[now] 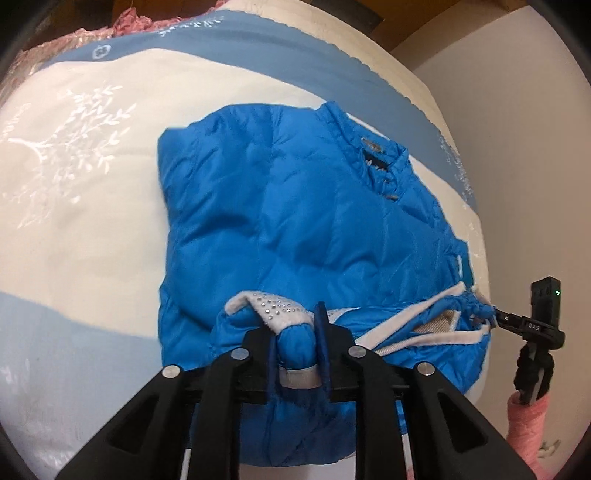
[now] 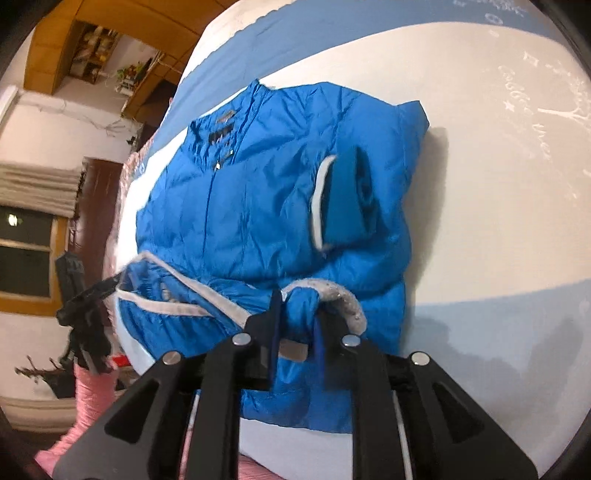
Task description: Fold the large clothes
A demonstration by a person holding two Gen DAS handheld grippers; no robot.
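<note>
A bright blue puffer jacket [image 1: 295,206] [image 2: 258,206] lies spread on the bed, collar at the far end and white-trimmed hem nearest me. My left gripper [image 1: 297,343] is shut on a bunched hem corner with white, stud-dotted trim [image 1: 273,306]. Blue fabric fills the gap between its fingers. My right gripper [image 2: 297,325] is shut on the opposite hem corner in the same way. Each wrist view shows the other gripper pinching its own end of the hem: the right one [image 1: 493,314], the left one [image 2: 114,280]. One sleeve with a white cuff [image 2: 343,199] lies folded across the jacket's front.
The bed [image 1: 74,184] [image 2: 498,184] has a white and pale-blue cover with a leaf print. Pink crumpled cloth [image 1: 129,22] sits at its far edge. A pink sleeve [image 1: 524,421] [image 2: 92,391] is behind each gripper. A plain wall [image 1: 517,147], a window [image 2: 26,254] and shelves flank the bed.
</note>
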